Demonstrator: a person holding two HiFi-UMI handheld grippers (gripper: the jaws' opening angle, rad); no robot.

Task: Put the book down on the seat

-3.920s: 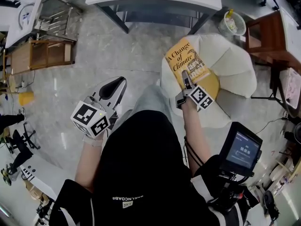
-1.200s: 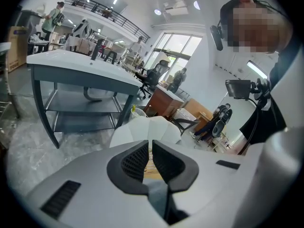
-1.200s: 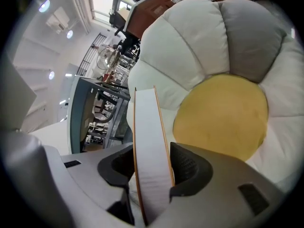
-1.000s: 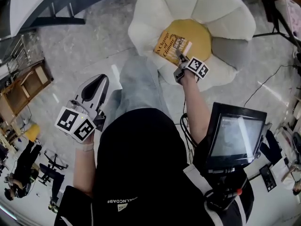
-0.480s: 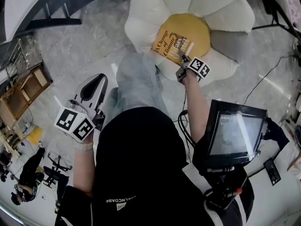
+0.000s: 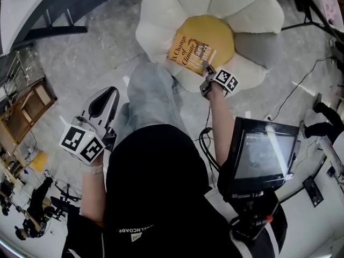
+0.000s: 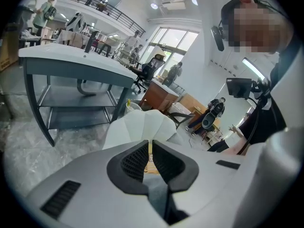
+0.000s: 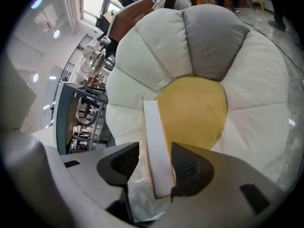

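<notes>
Book (image 6: 191, 51) on seat (image 6: 161, 16) centre, right claw (image 6: 206, 67) opening around its near edge, left claw (image 6: 106, 97) closed

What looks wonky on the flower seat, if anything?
The book lies askew on the seat, partly on its yellow middle and partly on a white petal. The right gripper has its jaws opening around the book's edge. Nothing looks spilled or damaged.

The book (image 6: 192, 51) is laid on the middle of the seat (image 6: 161, 15), toward its left side. Its near edge is found between the opening jaws of the right gripper (image 6: 206, 66). The left gripper (image 6: 107, 94) is held well apart, leftward. A table (image 6: 32, 7) is placed left of the seat.
</notes>
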